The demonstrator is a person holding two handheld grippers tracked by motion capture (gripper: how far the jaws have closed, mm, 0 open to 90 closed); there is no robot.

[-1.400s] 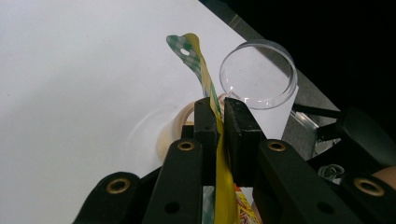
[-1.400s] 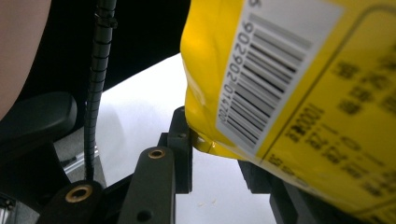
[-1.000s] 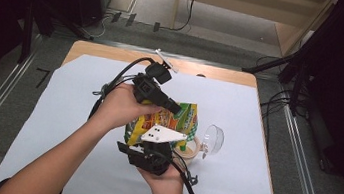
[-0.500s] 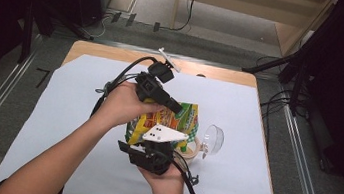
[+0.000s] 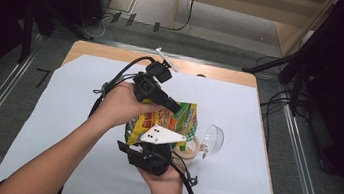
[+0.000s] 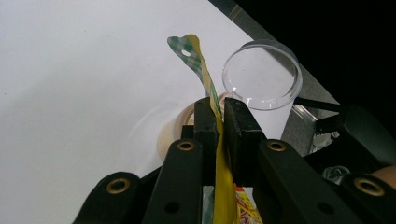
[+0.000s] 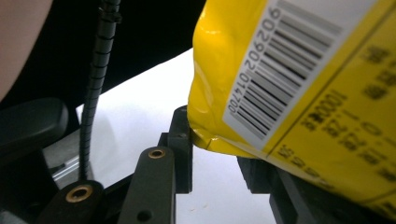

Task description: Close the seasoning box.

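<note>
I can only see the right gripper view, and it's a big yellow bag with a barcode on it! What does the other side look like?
Observer: In the high view, the snack bag has a bright front, green and orange.
Operator: Is something holding the top?
Observer: Yes, the left hand-held gripper is pinched shut on the bag's flat top seal.
Operator: What's near it on the table?
Observer: A beige cup stands by the bag's top end, with a clear round lid beside it.

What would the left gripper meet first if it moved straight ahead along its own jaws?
Likely the clear plastic cup, lying just past the jaws of the left gripper, which is clamped on the yellow bag. Depth is hard to judge.
</note>
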